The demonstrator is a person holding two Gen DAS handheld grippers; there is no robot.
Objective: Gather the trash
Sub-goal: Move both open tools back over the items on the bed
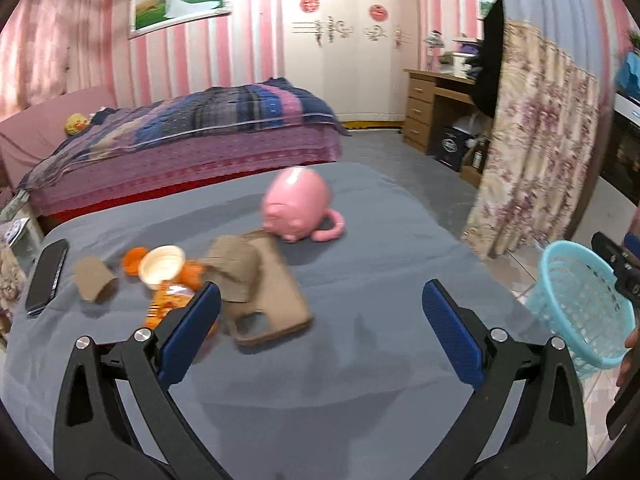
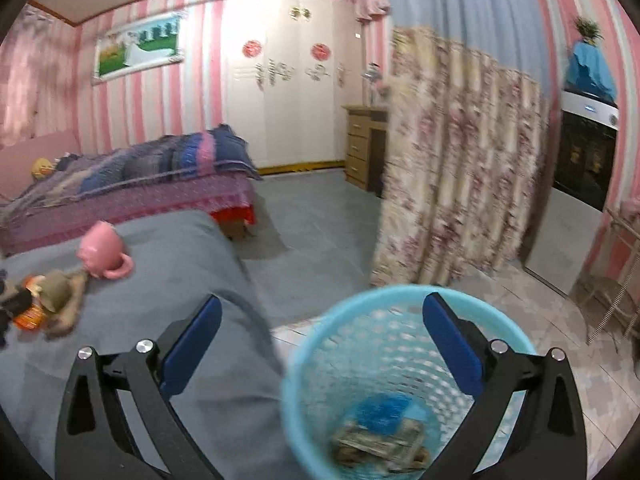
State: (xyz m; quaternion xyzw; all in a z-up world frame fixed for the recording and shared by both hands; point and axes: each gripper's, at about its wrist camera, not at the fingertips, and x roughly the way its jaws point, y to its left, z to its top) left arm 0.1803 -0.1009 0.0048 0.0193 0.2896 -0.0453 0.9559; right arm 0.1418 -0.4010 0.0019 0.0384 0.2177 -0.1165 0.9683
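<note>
On the grey-covered table (image 1: 360, 280) lie a torn brown cardboard box (image 1: 260, 288), a cardboard tube (image 1: 94, 278), an orange snack wrapper (image 1: 168, 304) with a small paper cup (image 1: 162, 264) on it, and a pink pig mug (image 1: 296, 204). My left gripper (image 1: 320, 320) hovers open just in front of the cardboard, holding nothing. A light blue mesh bin (image 2: 384, 384) stands on the floor beside the table, with a blue scrap (image 2: 384, 410) and crumpled paper (image 2: 380, 446) at its bottom. My right gripper (image 2: 322, 340) stands open above the bin's rim, empty.
A black phone (image 1: 46, 276) lies at the table's left edge. Behind are a bed (image 1: 180, 140), a white wardrobe (image 1: 344, 40), a wooden desk (image 1: 432, 108) and a floral curtain (image 2: 460, 168). Tiled floor lies right of the bin (image 1: 584, 304).
</note>
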